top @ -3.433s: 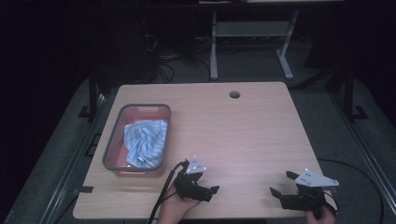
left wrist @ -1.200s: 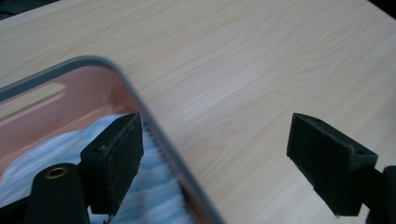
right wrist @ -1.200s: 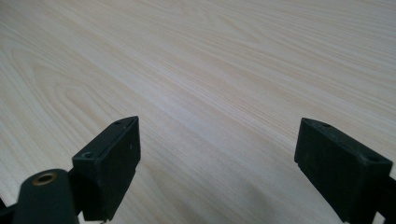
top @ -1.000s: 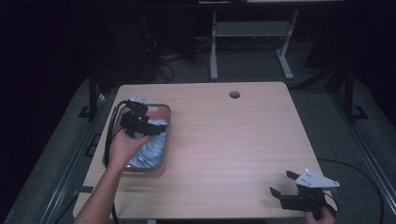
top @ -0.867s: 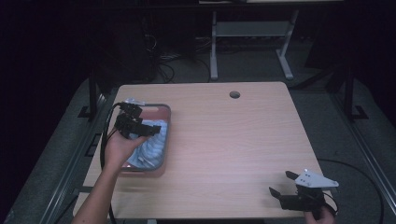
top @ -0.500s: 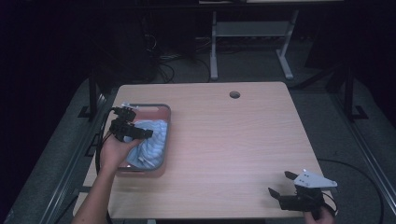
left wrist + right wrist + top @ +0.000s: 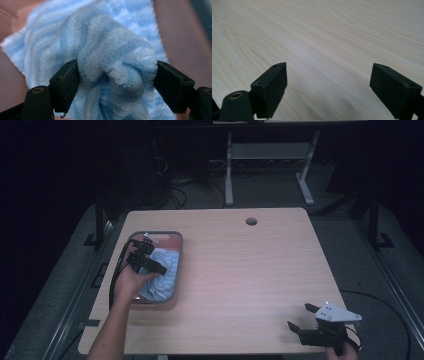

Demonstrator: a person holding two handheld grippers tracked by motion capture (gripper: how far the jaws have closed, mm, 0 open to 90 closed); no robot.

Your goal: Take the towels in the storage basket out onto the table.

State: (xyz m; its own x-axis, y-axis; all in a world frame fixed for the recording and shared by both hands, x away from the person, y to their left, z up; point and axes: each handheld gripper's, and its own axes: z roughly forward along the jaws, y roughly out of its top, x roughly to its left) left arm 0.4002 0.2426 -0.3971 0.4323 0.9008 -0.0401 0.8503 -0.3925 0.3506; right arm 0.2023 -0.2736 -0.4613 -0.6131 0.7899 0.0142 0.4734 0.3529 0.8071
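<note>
The blue-and-white striped towel [image 7: 110,50] lies bunched in the pink tray [image 7: 172,240] at the left side of the wooden table [image 7: 250,270]; the left gripper [image 7: 159,268] is down in the tray, and its jaws have just been closing around a raised fold of the towel; in the left gripper view both black jaws touch the sides of this fold, so it is pinched between them. The right gripper [image 7: 296,326] rests near the table's front right corner; its jaws stand wide apart over bare wood.
</note>
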